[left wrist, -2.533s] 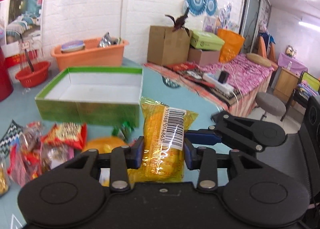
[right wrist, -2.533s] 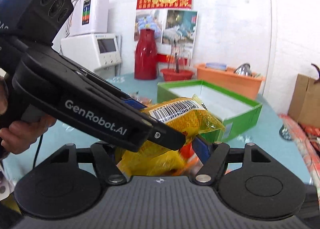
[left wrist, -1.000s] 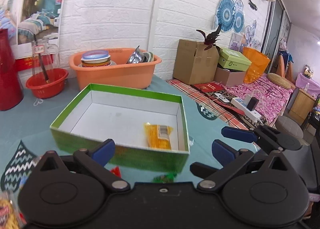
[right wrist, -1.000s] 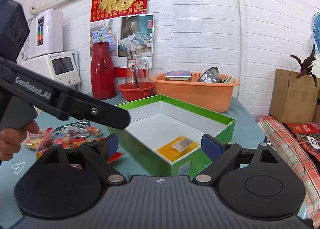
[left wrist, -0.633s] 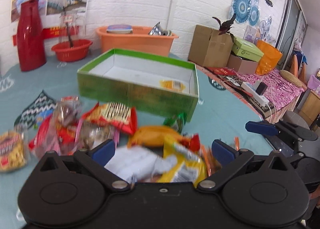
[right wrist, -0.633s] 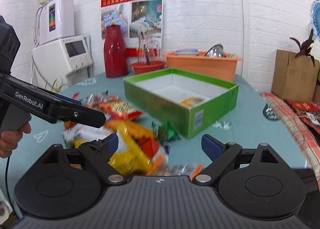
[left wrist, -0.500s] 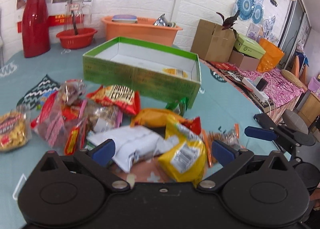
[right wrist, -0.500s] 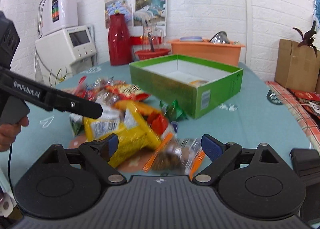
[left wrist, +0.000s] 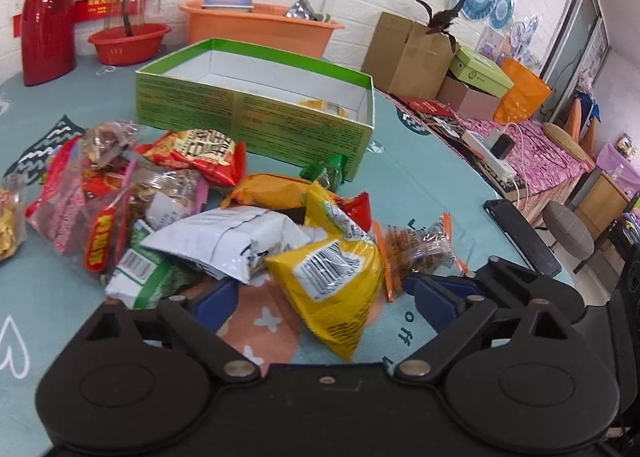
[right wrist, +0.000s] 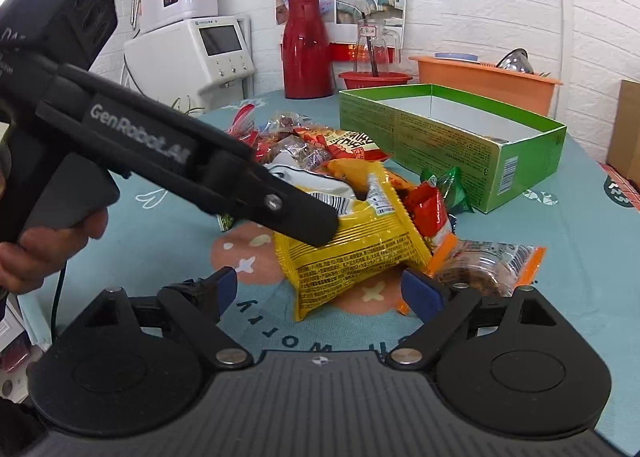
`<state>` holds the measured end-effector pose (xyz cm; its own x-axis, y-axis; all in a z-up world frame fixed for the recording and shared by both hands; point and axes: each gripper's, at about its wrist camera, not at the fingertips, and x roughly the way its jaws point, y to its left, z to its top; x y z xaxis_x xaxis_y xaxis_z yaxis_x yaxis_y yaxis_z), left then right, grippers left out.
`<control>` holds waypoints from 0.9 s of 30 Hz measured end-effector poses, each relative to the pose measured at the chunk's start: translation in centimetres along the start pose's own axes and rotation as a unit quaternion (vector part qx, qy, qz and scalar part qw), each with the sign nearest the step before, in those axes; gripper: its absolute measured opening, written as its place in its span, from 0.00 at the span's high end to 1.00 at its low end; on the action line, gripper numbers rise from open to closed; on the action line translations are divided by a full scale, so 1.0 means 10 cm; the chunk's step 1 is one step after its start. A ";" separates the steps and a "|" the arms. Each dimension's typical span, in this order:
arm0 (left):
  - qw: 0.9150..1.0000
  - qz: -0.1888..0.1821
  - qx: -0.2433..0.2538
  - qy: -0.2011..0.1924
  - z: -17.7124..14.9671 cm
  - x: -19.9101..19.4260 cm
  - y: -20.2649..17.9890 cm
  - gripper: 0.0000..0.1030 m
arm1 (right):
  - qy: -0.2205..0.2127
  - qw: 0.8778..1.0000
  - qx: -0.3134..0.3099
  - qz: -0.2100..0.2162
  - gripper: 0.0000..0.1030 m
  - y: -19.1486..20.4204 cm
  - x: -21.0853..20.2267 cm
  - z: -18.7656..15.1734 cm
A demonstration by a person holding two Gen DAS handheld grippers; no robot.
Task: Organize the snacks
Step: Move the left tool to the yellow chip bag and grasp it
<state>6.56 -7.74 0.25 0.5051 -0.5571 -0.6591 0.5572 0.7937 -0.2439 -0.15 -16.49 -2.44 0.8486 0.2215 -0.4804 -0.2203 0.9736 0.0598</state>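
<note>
one green box (left wrist: 256,113) stands open on the teal table (left wrist: 420,185) with one yellow packet (left wrist: 320,105) inside. in front of it lies a heap of snack packets; a yellow bag (left wrist: 336,277) lies nearest, between the wide-open left gripper (left wrist: 320,297) and wide-open right gripper (right wrist: 328,289). behind the box stand an orange tub (left wrist: 256,29) and a red flask (left wrist: 48,13).

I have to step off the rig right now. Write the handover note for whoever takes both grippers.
Left gripper: open, empty, around the yellow packet.
Right gripper: open, empty, facing that packet.
Green box: one yellow snack inside, so one is done.
Left: the snack pile on the table beside the box, yellow packet likely next.
</note>
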 end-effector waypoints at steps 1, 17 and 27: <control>1.000 -0.003 0.002 0.004 0.00 0.03 -0.01 0.00 | 0.001 1.000 0.001 -0.002 0.00 -0.01 0.02 0.00; 0.998 -0.045 -0.051 0.014 0.12 0.24 0.17 0.19 | 0.001 0.998 0.051 -0.048 0.00 -0.25 0.15 0.03; 0.996 -0.067 -0.047 0.026 0.13 0.32 0.17 0.36 | 0.001 0.998 0.047 -0.044 0.00 -0.35 0.16 0.01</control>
<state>10.00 -8.51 -1.32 0.3932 -0.6487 -0.6516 0.5523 0.7332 -0.3967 1.97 -19.52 -3.32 0.8617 0.1356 -0.4889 -0.0990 0.9901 0.0999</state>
